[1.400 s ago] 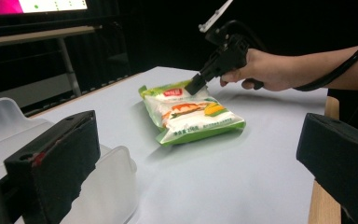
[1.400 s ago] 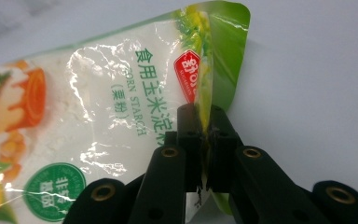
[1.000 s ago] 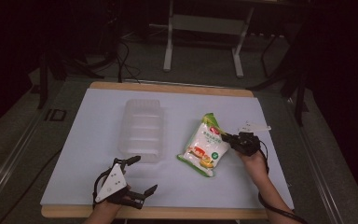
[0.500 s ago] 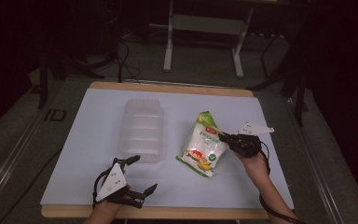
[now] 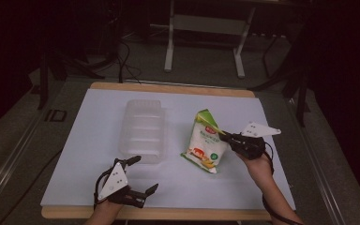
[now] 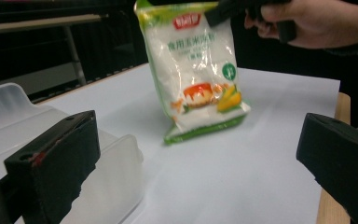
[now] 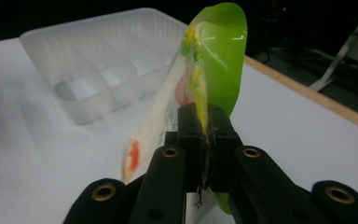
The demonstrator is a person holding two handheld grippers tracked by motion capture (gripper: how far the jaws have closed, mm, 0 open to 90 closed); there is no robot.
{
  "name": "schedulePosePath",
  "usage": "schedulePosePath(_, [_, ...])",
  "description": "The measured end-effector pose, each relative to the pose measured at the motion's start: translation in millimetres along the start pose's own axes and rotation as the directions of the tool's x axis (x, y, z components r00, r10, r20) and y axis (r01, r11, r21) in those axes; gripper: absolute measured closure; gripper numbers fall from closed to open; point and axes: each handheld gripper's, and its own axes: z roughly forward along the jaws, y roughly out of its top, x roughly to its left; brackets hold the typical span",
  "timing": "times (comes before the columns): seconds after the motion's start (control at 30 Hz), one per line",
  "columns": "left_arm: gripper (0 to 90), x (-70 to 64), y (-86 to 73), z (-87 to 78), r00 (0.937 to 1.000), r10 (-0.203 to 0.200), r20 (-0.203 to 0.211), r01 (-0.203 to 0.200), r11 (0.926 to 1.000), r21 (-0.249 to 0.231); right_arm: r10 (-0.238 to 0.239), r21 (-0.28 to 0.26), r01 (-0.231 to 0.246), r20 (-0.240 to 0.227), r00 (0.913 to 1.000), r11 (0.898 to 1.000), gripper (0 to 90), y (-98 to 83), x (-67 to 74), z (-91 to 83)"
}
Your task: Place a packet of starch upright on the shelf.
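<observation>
From above, the right gripper (image 5: pixel 226 138) clamps the side edge of the corn starch bag (image 5: pixel 205 146), which stands tilted just left of it, seemingly resting on its bottom edge. The left gripper (image 6: pixel 200 154) stands spread wide, bag beyond it, clear compartment tray (image 6: pixel 37 140) beside its left jaw. The right gripper view shows the pads pinching the bag's seam, tray beyond.

white-and-green bag (image 5: pixel 206 140), clear tray (image 5: pixel 143 131), white table (image 5: pixel 93 140).
</observation>
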Motion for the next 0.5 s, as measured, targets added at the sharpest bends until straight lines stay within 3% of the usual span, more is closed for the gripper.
schedulePosePath(0.17, [0.0, -0.1, 2.0, 1.3, 0.9990, -0.017, 0.041, 0.018, 0.9996, -0.021, -0.036, -0.041, 0.037, 0.013, 0.9993, 0.998, 87.0, 7.1, 2.5, -11.9])
schedulePosePath(0.3, [0.0, 0.1, 5.9, 2.7, 0.9994, -0.008, 0.035, 0.008, 0.9999, -0.014, -0.041, -0.063, 0.041, -0.004, 0.9991, 0.997, 87.0, 11.2, 1.5, -21.9])
schedulePosePath(0.37, [0.0, 1.1, 10.2, 2.6, 0.9994, -0.019, 0.029, 0.020, 0.9996, -0.021, -0.042, -0.074, 0.040, -0.016, 0.9990, 0.996, 87.0, 13.3, 2.3, -27.9])
schedulePosePath(0.5, [0.0, 3.2, 18.9, 3.4, 0.9974, -0.067, 0.027, 0.067, 0.9977, 0.012, -0.045, -0.103, 0.040, -0.044, 0.9980, 0.994, 87.0, 17.1, 6.4, -39.2])
